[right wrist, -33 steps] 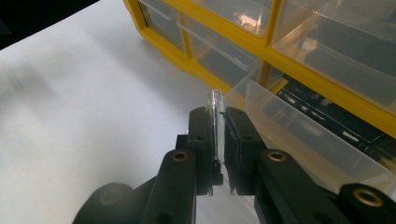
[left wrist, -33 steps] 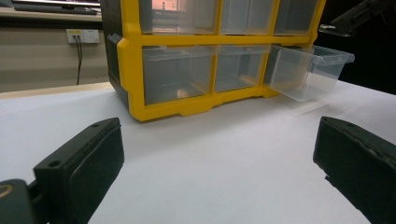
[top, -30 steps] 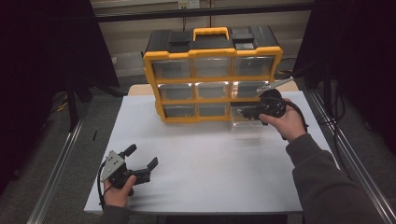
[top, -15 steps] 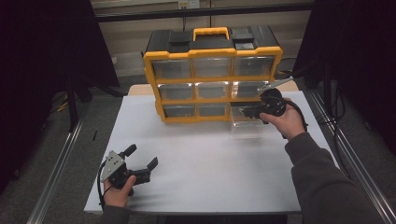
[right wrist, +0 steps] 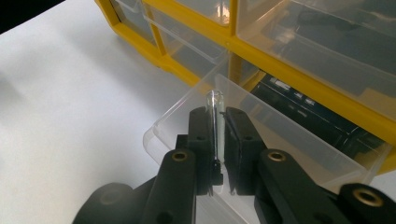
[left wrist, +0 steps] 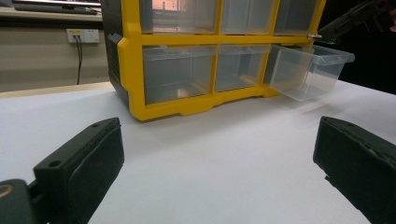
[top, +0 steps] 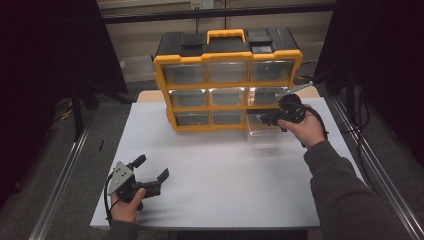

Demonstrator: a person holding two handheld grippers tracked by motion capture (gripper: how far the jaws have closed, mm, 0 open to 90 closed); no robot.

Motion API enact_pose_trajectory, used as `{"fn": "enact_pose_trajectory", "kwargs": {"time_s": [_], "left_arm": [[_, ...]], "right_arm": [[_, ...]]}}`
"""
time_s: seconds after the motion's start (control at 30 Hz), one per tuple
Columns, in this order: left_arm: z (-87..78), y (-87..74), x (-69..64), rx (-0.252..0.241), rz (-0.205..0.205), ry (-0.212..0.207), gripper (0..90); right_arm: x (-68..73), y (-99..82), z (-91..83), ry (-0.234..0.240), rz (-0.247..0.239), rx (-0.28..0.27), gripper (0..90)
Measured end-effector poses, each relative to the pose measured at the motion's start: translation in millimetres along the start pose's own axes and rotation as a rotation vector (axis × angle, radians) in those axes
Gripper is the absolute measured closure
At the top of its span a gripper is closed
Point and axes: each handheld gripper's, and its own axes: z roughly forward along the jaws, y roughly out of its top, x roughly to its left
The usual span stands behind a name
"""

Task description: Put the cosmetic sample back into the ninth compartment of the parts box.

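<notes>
A yellow organizer [top: 226,86] with clear drawers stands at the back of the white table. Its bottom right drawer [top: 264,134] is pulled partway out. My right gripper [top: 261,119] is shut on that drawer's front wall. In the right gripper view the jaws pinch the clear front lip [right wrist: 215,105] of the drawer [right wrist: 285,140], whose inside looks bare. My left gripper [top: 151,167] rests on the table near the front left, open, with nothing between its jaws. The left gripper view looks across the table at the organizer [left wrist: 130,70], the pulled-out drawer [left wrist: 310,70] and the right gripper [left wrist: 348,21].
The white table [top: 225,170] lies between the two hands. The other drawers [top: 225,73] of the organizer are pushed in. Metal rails [top: 65,180] run along both sides of the table, and dark curtains hang left and right.
</notes>
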Motion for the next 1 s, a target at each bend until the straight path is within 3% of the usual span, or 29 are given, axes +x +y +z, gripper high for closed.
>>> {"fn": "enact_pose_trajectory", "kwargs": {"time_s": [1.0], "left_arm": [[0.2,0.3,0.2,0.007,0.017,-0.007,2.0]], "right_arm": [[-7.0,-0.1,5.7,-0.025,-0.001,-0.003,81.4]]}}
